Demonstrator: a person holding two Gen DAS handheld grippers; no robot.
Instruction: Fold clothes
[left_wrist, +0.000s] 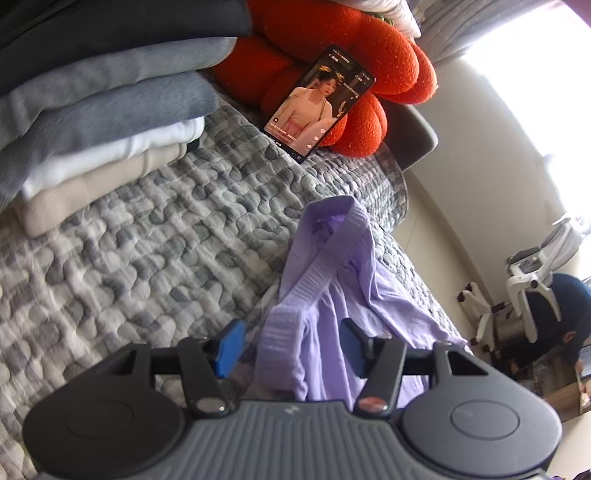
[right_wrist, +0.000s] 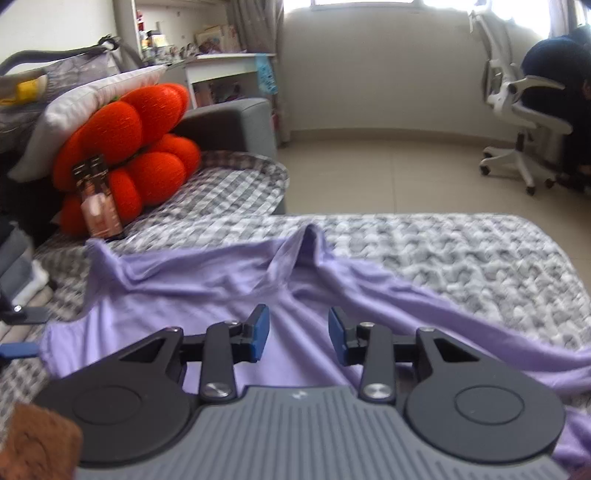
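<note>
A lilac garment (left_wrist: 332, 295) with a ribbed waistband (left_wrist: 314, 273) lies crumpled on the grey-and-white quilted bedspread (left_wrist: 147, 240). My left gripper (left_wrist: 291, 345) stands open astride the waistband end. The cloth sits between its blue pads (left_wrist: 229, 347), with a gap showing on the left side. In the right wrist view the same garment (right_wrist: 207, 280) spreads wide across the bed, with a raised fold (right_wrist: 310, 236) at its far edge. My right gripper (right_wrist: 299, 332) hovers open just above the flat cloth, nothing between its fingers.
A stack of folded clothes (left_wrist: 103, 122) stands at the left. A phone (left_wrist: 321, 103) leans on an orange-red cushion (left_wrist: 351, 44). Beyond the bed's edge (right_wrist: 406, 218) is tiled floor, a white office chair (right_wrist: 517, 110) and a seated person (right_wrist: 561, 74).
</note>
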